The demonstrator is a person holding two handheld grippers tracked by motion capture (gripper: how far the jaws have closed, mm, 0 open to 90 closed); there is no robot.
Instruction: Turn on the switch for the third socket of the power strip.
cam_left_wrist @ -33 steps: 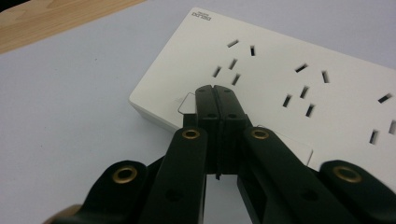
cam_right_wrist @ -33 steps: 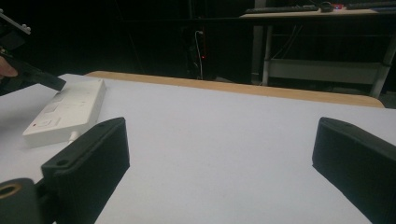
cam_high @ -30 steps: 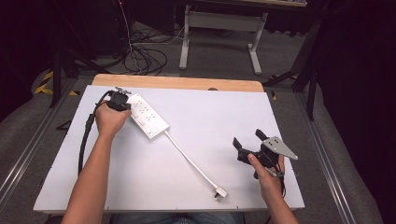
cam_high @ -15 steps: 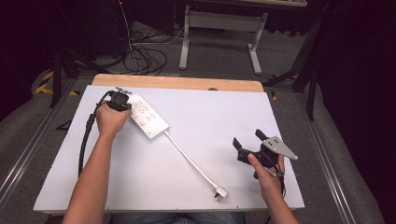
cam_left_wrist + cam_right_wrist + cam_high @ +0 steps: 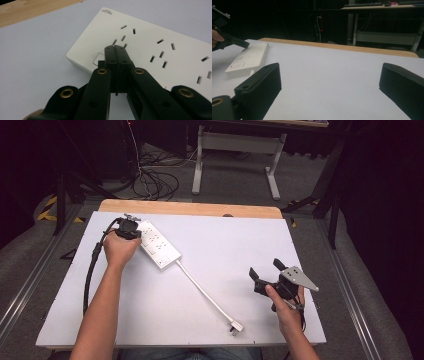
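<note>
The power strip (image 5: pixel 159 244) sits at the far left of the white table (image 5: pixel 240 240), angled, with its white cord (image 5: pixel 202 290) running toward the near side and ending in a plug (image 5: pixel 235 326) close to the near edge. The left gripper (image 5: pixel 115 48) has its jaws pinched fully together, holding nothing, tips pressed down on the strip's top right by the square switch (image 5: pixel 98 59) at its end. The right gripper (image 5: pixel 266 274) hangs above the near right of the table, jaws wide apart and empty, well away from everything.

What could go wrong, I reckon: the tips look a bit off to one side of the switch, so a push might just land on the casing, or shove the strip along the table since nothing's bracing it.

Hard to tell if the tips actually touch the switch or just the plastic beside it. Can't make out whether the switch is on or off either.
</note>
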